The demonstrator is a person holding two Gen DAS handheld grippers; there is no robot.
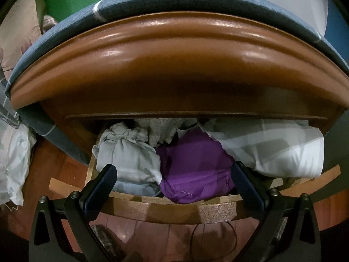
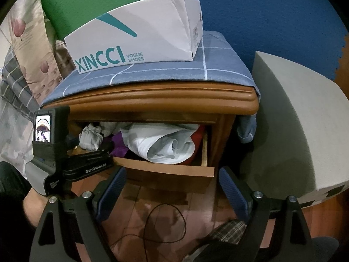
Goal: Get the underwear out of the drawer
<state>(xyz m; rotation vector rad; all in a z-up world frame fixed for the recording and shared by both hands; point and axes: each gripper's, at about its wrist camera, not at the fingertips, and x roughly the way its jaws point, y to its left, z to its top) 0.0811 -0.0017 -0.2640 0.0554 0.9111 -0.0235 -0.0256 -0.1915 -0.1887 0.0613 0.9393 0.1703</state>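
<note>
Left gripper (image 1: 174,181): your jaws are spread wide at the drawer (image 1: 174,205) front, holding nothing, straddling the purple garment (image 1: 194,170) and grey cloth (image 1: 128,155).
Right gripper (image 2: 172,185): spread and empty, hanging back over the floor.
Underwear: somewhere in the crammed drawer; which piece it is, you cannot tell from here.
Risk, wrong pick: closing now could pinch two cloths at once.
Risk, snag: the white bundle (image 1: 272,150) bulges over the drawer's edge and may drag out with your pull.
Risk, cable (image 2: 165,222): it loops on the floor below.

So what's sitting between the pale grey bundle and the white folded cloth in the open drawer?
A purple garment fills the gap between the pale grey bundle and the white folded cloth, clearest in the left wrist view, with the left hand-held gripper open just before it.
</note>
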